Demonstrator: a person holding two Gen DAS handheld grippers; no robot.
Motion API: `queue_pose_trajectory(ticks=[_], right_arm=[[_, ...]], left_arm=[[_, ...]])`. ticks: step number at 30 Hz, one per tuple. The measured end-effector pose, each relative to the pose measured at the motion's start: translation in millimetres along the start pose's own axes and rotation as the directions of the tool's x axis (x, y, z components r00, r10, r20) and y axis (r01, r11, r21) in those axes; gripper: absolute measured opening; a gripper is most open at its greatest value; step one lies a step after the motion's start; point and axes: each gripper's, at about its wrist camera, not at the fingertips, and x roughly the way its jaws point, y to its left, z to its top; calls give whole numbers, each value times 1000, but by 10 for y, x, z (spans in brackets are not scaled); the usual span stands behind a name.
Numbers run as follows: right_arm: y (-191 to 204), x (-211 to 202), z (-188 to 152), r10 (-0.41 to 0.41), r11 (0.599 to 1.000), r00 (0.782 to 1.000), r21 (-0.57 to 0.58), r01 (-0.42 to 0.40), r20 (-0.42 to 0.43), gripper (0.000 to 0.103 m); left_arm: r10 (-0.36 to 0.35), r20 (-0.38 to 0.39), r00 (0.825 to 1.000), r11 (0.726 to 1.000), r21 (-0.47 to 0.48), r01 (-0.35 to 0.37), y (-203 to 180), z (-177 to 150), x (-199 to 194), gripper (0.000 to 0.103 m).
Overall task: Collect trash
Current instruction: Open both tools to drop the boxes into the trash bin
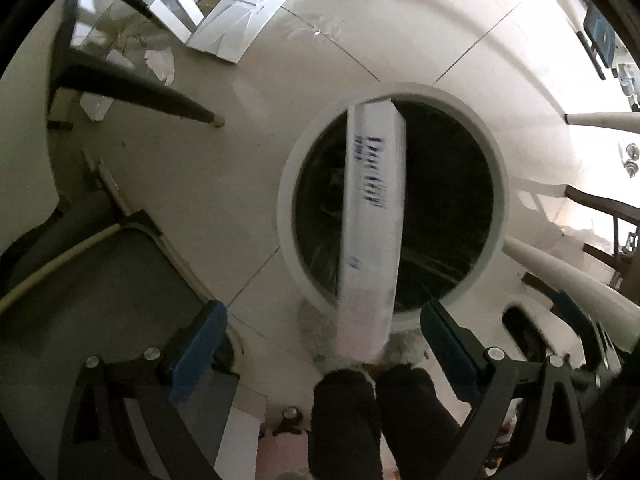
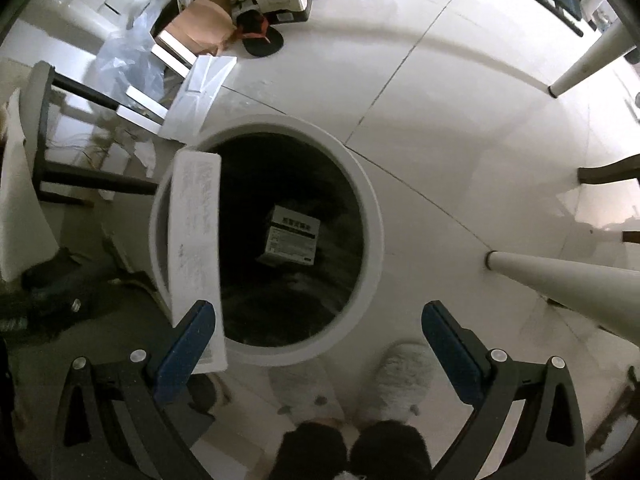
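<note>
A round white trash bin [image 1: 290, 184] with a black liner stands on the floor below both grippers; it also shows in the right wrist view [image 2: 372, 216]. A long white carton with blue print [image 1: 372, 216] hangs blurred in the air over the bin's mouth, between the spread fingers of my left gripper [image 1: 324, 332] and touching neither. My left gripper is open. The same carton [image 2: 196, 248] shows in the right wrist view at the bin's left rim. My right gripper [image 2: 318, 332] is open and empty above the bin. A small printed box [image 2: 292, 236] lies at the bin's bottom.
Flattened white cartons [image 1: 248, 8], clear plastic film [image 2: 128, 56] and a brown bag [image 2: 204, 24] lie on the tiled floor beyond the bin. A dark chair [image 1: 132, 80] stands at left, white table legs [image 2: 568, 276] at right. The person's slippers [image 2: 404, 376] are near the bin.
</note>
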Motion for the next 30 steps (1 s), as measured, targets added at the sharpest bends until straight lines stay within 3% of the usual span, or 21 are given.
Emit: queue_pose_trajectory(ticks=[2, 5, 13, 25, 30], right_arm=[[-26, 55, -32, -26, 1000, 1000, -2, 26, -14, 103], [-94, 36, -92, -57, 998, 998, -3, 57, -12, 103], [-45, -595, -225, -102, 994, 995, -32, 103, 12, 103], [377, -2556, -593, -68, 997, 997, -37, 70, 45, 103], [505, -3547, -614, -2, 1000, 996, -5, 2, 86, 103]], left_arm=[[44, 6, 999, 999, 21, -44, -88, 50, 82, 99], [48, 22, 999, 998, 34, -49, -136, 20, 65, 99], [77, 69, 995, 996, 36, -80, -205, -558, -497, 99], [122, 183, 975, 992, -11, -122, -2, -1587, -2335, 99], [156, 282, 947, 988, -45, -149, 48, -1868, -3351, 99]])
